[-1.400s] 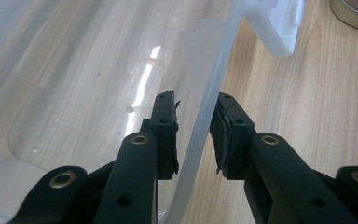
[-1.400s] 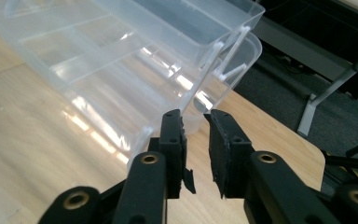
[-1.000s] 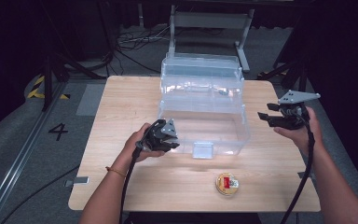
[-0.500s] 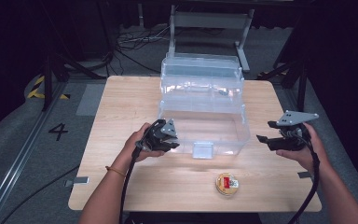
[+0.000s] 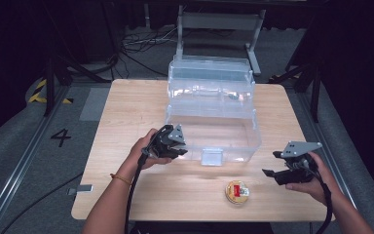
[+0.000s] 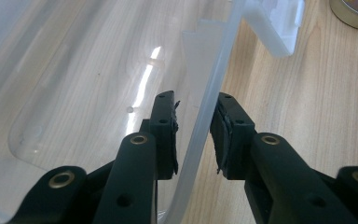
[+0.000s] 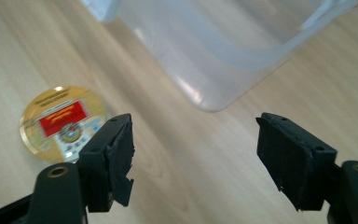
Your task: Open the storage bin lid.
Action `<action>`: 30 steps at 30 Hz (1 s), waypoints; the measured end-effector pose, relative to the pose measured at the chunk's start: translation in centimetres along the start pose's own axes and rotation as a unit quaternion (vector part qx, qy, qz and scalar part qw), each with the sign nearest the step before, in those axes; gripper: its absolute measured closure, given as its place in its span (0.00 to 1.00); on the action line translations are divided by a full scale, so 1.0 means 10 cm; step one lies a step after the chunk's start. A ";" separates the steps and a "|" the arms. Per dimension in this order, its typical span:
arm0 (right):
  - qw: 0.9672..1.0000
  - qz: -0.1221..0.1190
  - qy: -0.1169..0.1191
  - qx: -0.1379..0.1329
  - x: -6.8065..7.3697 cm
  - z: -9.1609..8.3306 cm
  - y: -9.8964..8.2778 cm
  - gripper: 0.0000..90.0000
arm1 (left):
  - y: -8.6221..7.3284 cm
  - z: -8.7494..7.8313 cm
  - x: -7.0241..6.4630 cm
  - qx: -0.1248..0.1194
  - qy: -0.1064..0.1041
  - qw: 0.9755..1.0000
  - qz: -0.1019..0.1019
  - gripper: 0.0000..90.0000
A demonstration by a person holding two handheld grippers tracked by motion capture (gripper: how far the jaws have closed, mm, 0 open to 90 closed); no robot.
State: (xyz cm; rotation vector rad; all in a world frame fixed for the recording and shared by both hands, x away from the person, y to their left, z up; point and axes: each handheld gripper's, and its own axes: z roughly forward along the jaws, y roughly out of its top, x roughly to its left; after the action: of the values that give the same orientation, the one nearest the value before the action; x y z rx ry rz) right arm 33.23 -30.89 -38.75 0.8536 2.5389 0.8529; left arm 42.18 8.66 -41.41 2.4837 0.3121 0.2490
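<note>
Right gripper view: blurred, unreadable red label on gold round tin [image 7: 60, 122].

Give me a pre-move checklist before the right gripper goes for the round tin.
1. Right gripper jaws wide enough for the tin: ok; they have just been opening, nothing between them.
2. Round tin free on the table, apart from the clear box: ok.
3. Right gripper lined up on the tin: not ok; in the right gripper view the tin sits off beside one jaw, not between them.
4. Left gripper steadying the box: cannot tell; its jaws straddle the front wall, but a gap shows at each pad.
5. Box open to receive the tin: ok; lid raised.
</note>
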 end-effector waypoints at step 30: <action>0.982 -0.093 0.110 0.121 0.76 0.70 0.19 0.26 | 0.00 0.01 -0.04 0.006 0.024 1.000 -0.002 0.74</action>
State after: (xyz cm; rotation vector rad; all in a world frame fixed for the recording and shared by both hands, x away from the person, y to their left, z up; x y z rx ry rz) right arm 31.55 -21.79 -43.81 0.6015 2.9053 0.6178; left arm 41.83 8.49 -41.54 2.4916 0.3388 0.3061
